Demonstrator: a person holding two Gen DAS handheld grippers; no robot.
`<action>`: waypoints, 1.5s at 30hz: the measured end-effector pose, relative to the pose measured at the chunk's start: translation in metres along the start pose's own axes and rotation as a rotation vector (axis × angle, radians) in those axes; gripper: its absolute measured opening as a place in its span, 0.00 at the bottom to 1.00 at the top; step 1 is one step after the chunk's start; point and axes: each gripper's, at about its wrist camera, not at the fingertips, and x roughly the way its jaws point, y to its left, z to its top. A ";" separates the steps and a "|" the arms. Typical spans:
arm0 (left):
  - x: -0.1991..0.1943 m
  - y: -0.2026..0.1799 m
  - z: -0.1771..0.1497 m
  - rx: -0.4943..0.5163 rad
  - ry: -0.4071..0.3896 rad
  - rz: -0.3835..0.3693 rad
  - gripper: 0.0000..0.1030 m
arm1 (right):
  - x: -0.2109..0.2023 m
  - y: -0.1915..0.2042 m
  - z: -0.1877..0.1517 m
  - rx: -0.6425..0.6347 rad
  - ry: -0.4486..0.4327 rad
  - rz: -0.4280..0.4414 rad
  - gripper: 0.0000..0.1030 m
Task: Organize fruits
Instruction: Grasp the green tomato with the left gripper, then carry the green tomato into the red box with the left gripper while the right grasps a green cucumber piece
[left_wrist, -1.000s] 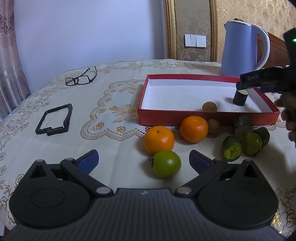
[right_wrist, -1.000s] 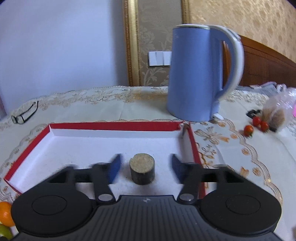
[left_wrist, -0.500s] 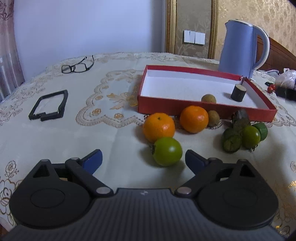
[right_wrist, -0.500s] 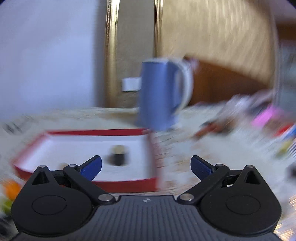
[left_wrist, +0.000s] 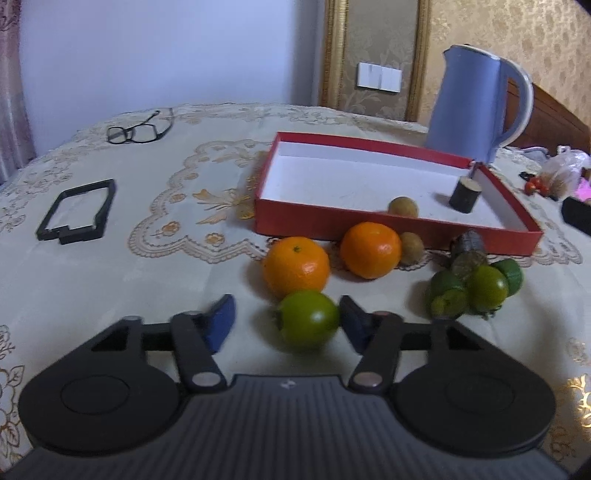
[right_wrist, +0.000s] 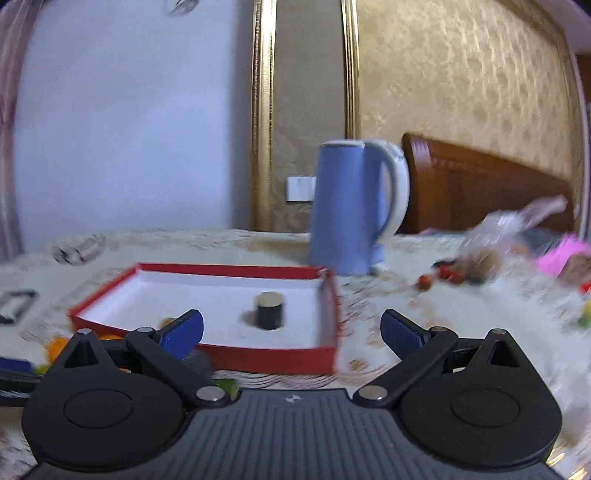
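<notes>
In the left wrist view a green fruit (left_wrist: 308, 319) lies on the tablecloth between the fingers of my left gripper (left_wrist: 288, 323). The right pad touches it; the left pad stands apart, so the jaws are open. Two oranges (left_wrist: 296, 266) (left_wrist: 370, 249) and a small kiwi (left_wrist: 412, 242) lie behind it. A cluster of green fruits (left_wrist: 474, 290) lies to the right. A red tray (left_wrist: 369, 232) holds a kiwi (left_wrist: 403, 206) and a dark cylinder (left_wrist: 464, 194). My right gripper (right_wrist: 291, 332) is open and empty above the tray's near edge (right_wrist: 273, 356), with the cylinder (right_wrist: 269, 310) beyond.
A blue kettle (left_wrist: 476, 107) stands behind the tray. Glasses (left_wrist: 138, 127) and a black frame (left_wrist: 77, 210) lie at the left. A plastic bag (left_wrist: 563, 170) and small red fruits (left_wrist: 535, 184) lie at the far right.
My left gripper has moved forward around the green fruit and its jaws have narrowed. My right gripper has opened, let go of the cylinder in the tray and pulled back.
</notes>
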 end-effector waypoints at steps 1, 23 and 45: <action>-0.001 0.000 0.000 0.000 0.003 -0.019 0.38 | -0.001 -0.001 -0.001 0.025 0.010 0.014 1.00; -0.027 0.005 0.009 0.018 -0.061 -0.027 0.32 | 0.008 0.012 -0.016 -0.136 0.122 0.030 0.99; -0.034 0.008 0.009 0.030 -0.079 -0.023 0.33 | 0.023 0.031 -0.022 -0.214 0.177 0.033 0.97</action>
